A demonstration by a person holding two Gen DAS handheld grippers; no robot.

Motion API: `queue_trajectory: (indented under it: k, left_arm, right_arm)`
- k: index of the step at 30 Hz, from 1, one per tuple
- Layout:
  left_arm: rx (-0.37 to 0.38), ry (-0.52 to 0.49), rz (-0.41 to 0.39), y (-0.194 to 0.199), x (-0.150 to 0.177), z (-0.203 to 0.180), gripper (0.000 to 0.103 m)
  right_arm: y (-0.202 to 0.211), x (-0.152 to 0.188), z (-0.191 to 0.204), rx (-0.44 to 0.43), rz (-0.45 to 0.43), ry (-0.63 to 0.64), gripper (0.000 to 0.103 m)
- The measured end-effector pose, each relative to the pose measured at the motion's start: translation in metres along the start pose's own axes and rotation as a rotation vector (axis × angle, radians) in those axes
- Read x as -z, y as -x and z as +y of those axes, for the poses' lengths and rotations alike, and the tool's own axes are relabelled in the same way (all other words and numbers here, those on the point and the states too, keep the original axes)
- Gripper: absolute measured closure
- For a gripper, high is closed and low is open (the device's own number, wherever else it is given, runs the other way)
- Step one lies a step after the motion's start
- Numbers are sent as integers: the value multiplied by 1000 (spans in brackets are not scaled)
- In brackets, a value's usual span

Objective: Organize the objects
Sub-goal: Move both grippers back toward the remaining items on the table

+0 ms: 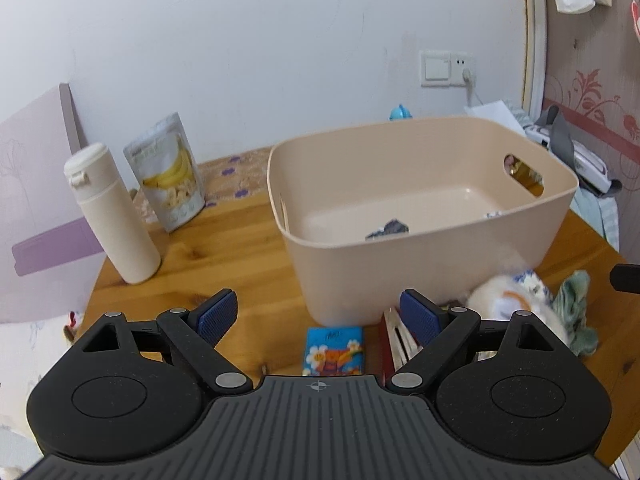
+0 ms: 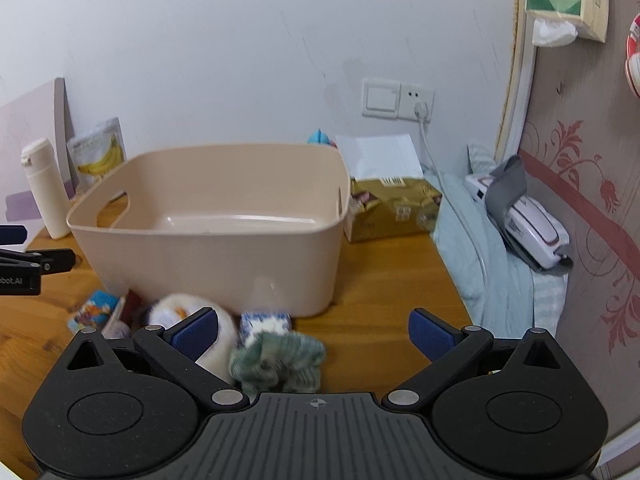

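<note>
A beige plastic bin (image 1: 420, 264) stands on the wooden table (image 1: 224, 248), with small dark and patterned items (image 1: 387, 229) on its floor. In front of it lie a blue cartoon card pack (image 1: 334, 350), a red and white box (image 1: 394, 346), a white fluffy item (image 1: 500, 300) and a green knitted cloth (image 1: 578, 312). My left gripper (image 1: 320, 316) is open and empty above the card pack. My right gripper (image 2: 314, 334) is open and empty over the green cloth (image 2: 278, 362), beside the white item (image 2: 216, 328) and a blue-white sock (image 2: 264, 324). The bin (image 2: 216, 256) is just beyond.
A white bottle (image 1: 112, 216) and a banana chip pouch (image 1: 168, 172) stand at the table's back left, against a lilac board (image 1: 36, 184). A gold box (image 2: 394, 208) sits to the right of the bin. A light blue cloth with a white device (image 2: 532, 220) lies at the right edge.
</note>
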State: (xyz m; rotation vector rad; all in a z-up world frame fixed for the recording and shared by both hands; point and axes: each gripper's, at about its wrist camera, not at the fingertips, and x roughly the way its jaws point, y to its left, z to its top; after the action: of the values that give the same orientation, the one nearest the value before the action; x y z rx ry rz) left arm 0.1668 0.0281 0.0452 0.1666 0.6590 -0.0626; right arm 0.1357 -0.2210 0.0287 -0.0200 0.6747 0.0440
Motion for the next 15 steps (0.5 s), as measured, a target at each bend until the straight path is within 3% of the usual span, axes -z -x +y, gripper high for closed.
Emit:
queue_trajectory:
  k: [15]
  left_arm:
    - [16,0,89,-27,26,2,13]
  right_arm:
    - [-24,31,-2,10,108,-1,0]
